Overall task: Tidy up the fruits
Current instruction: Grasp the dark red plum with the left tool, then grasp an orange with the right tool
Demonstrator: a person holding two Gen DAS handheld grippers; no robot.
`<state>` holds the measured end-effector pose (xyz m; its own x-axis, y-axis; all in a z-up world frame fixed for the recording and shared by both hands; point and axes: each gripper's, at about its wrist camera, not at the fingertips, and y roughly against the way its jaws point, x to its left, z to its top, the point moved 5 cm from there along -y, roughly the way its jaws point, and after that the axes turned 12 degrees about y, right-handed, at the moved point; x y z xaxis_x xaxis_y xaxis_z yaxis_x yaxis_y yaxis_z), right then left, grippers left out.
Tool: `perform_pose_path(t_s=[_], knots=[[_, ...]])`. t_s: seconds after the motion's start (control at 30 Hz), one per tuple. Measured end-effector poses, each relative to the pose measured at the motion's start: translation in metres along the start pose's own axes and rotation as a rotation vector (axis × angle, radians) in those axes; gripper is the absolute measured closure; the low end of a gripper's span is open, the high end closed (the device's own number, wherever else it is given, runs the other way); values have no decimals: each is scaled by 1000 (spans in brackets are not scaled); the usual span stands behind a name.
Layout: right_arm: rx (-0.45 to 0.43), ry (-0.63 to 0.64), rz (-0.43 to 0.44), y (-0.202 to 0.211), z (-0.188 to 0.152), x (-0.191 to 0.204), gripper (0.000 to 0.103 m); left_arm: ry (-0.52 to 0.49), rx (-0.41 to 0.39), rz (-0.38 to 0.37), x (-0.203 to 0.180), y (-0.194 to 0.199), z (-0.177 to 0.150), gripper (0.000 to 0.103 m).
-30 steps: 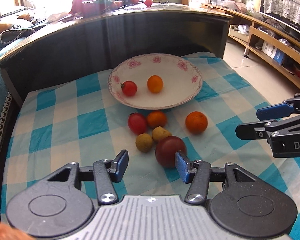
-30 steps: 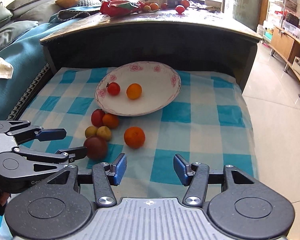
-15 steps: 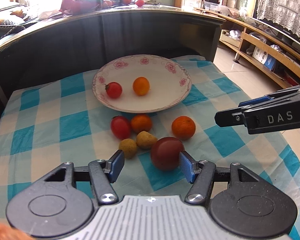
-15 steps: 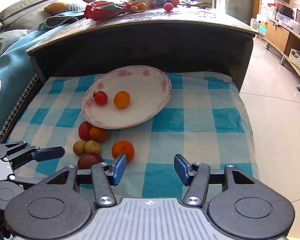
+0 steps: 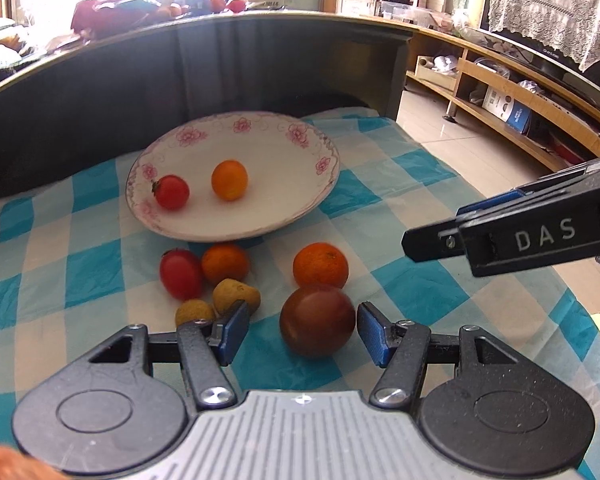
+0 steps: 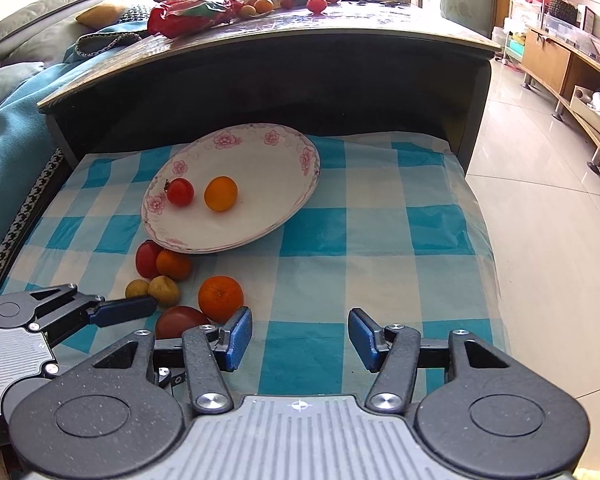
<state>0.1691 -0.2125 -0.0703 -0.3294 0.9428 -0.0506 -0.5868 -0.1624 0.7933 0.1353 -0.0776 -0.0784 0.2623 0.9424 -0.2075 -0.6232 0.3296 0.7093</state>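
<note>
A white flowered plate [image 5: 300,200] [image 6: 268,208] holds a small red tomato [image 5: 172,192] and a small orange [image 5: 230,180]. On the checked cloth in front of it lie a red tomato [image 5: 180,274], a small orange fruit [image 5: 225,263], two tan fruits [image 5: 236,295] [image 5: 194,313], a bigger orange [image 5: 320,265] and a dark purple-red fruit [image 5: 317,320]. My left gripper [image 5: 302,332] is open, its pads either side of the dark fruit, nearer the right pad. My right gripper [image 6: 298,334] is open over bare cloth, right of the fruits.
A dark curved tabletop [image 6: 340,36] with more fruit and a red bag overhangs behind the plate. A teal sofa [image 6: 8,128] is at the left, tiled floor [image 6: 540,200] and wooden shelves [image 5: 500,92] at the right. The cloth's right edge drops off.
My left gripper has slid forward and right, so the dark fruit now sits between its pads. The right gripper has drawn back and shifted slightly; the fruits have not moved.
</note>
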Motion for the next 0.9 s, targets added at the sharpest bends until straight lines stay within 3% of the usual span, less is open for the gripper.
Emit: perform_pose_path(t_s=[0.17,0.9], knots=[[18,8,6,-6,-3,2,54,-37,2,15,-6,-4,-2,54],[37,82,125,-47,15,41,55,2,60,30,28,19,-12,55]])
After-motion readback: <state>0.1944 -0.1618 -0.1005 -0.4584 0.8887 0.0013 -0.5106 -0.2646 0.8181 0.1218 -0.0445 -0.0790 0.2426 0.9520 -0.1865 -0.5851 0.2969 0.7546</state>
